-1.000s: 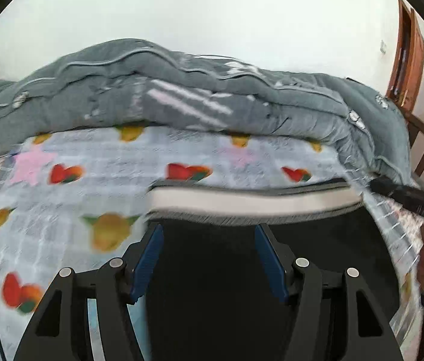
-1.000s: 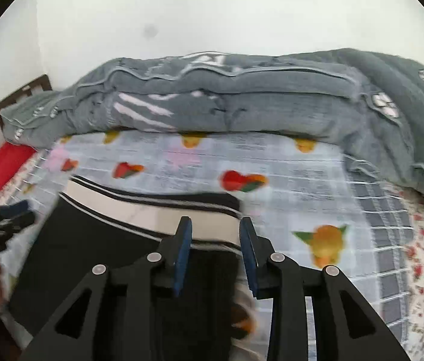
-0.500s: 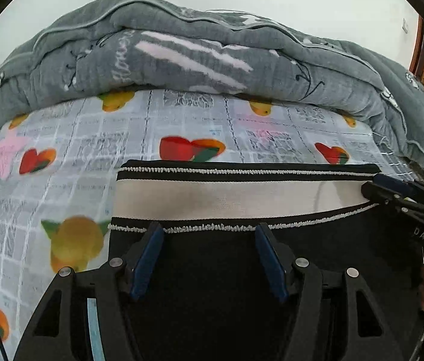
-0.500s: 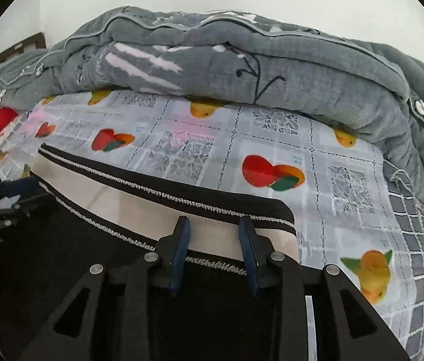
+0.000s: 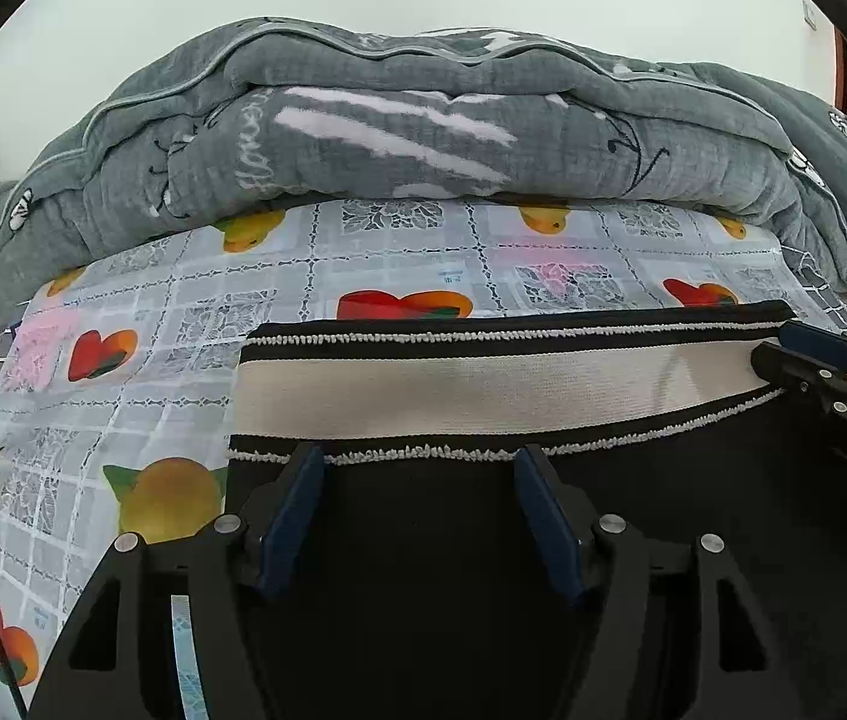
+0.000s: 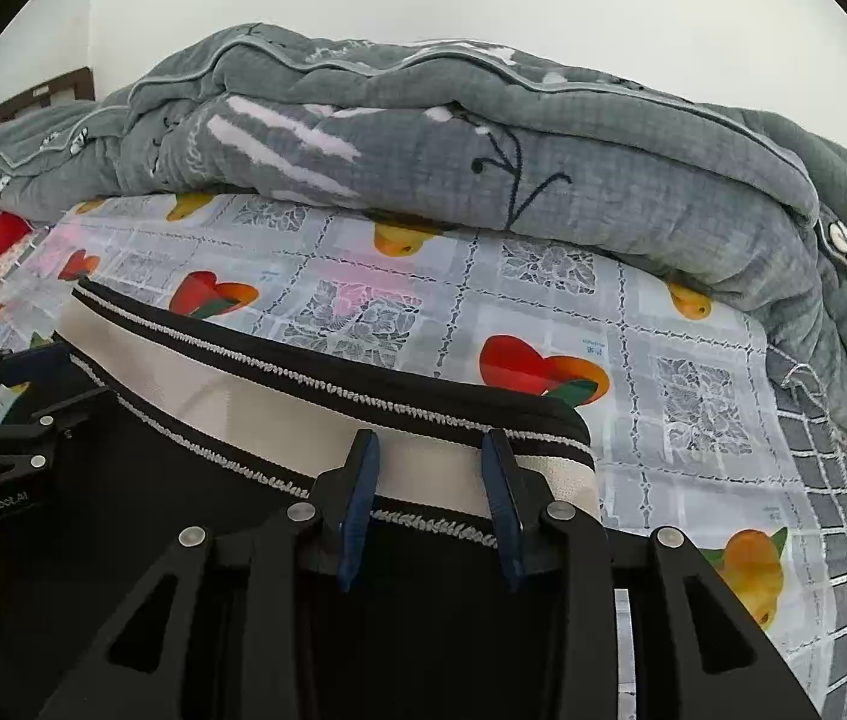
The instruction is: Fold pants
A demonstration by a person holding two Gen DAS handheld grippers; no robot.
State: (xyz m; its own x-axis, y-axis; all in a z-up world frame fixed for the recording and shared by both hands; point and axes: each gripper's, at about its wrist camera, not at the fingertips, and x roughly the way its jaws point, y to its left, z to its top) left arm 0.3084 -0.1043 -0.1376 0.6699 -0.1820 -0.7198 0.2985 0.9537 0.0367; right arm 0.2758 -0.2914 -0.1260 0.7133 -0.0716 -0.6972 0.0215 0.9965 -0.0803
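Black pants now lie flat on the fruit-print sheet, their striped waistband just ahead of the left gripper and right gripper, jaws parted after the laydown; folding can begin.

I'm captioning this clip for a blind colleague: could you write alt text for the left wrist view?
The left claw hovers open over black pants with a cream waistband, laid on a fruit-print sheet. The right claw reaches the waistband's right end; a grey quilt lies behind.
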